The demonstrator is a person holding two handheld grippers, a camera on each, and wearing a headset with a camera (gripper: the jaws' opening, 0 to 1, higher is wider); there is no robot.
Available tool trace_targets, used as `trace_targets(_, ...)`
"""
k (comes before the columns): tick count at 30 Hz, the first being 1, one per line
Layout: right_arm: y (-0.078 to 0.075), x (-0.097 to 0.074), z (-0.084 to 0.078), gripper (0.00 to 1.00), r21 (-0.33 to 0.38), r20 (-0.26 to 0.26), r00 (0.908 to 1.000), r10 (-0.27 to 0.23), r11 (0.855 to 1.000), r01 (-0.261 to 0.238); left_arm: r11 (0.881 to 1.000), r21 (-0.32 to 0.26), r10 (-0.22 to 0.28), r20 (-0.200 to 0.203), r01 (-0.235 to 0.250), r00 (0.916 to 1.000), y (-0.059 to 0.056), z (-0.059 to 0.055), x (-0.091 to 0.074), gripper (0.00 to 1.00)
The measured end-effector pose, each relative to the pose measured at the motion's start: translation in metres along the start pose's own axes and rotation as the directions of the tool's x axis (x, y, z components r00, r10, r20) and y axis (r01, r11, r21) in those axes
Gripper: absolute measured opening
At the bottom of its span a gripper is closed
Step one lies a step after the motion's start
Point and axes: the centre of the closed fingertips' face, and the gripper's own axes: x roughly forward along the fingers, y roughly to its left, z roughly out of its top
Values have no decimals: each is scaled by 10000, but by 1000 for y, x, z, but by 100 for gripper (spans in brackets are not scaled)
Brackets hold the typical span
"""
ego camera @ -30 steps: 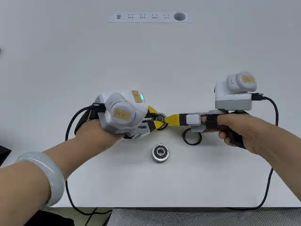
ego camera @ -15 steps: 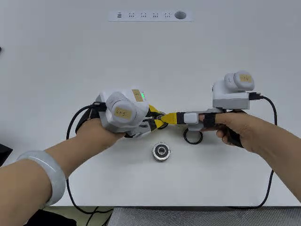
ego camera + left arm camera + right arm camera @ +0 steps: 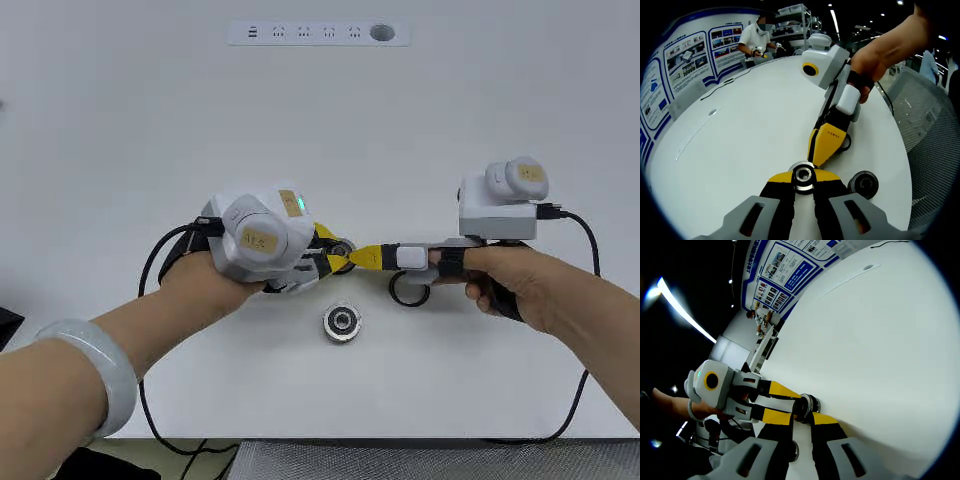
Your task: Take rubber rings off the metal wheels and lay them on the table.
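While my left gripper (image 3: 336, 254) pinches the small silver metal wheel (image 3: 803, 175) between its yellow tips, just above the middle of the white bench (image 3: 320, 130), my right gripper (image 3: 804, 414) comes at it head-on, its tips at the wheel's rim. I cannot tell whether they have actually bitten the black rubber ring (image 3: 814, 402) on that wheel or only touch it.

To do this well, I think I should hold the left grip firm on the metal faces, catch only the rubber edge with the right, then peel sideways, not straight back.

One loose black rubber ring (image 3: 408, 291) lies on the bench under my right gripper. A second round metal wheel (image 3: 341, 323) sits nearer the front edge.
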Motion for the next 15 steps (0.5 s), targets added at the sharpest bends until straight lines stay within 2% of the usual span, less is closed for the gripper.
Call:
trace_targets(2,-5,0,6,20,-156,268,9993,-258,9995,262,10000,2,2,-6,-2,10000,0,0,0,13)
trace_targets(4,-5,1,10,23,-142,410,9988,-266,9995,272,10000,5,4,-11,-4,10000,0,0,0,13)
trace_targets(9,-4,9,15,30,-251,420,9989,-202,9995,212,10000,-3,6,-6,-6,10000,1,-1,0,13)
trace_targets(15,2,17,15,31,-219,261,9996,77,9997,-71,10000,5,16,-33,-16,10000,1,-1,1,13)
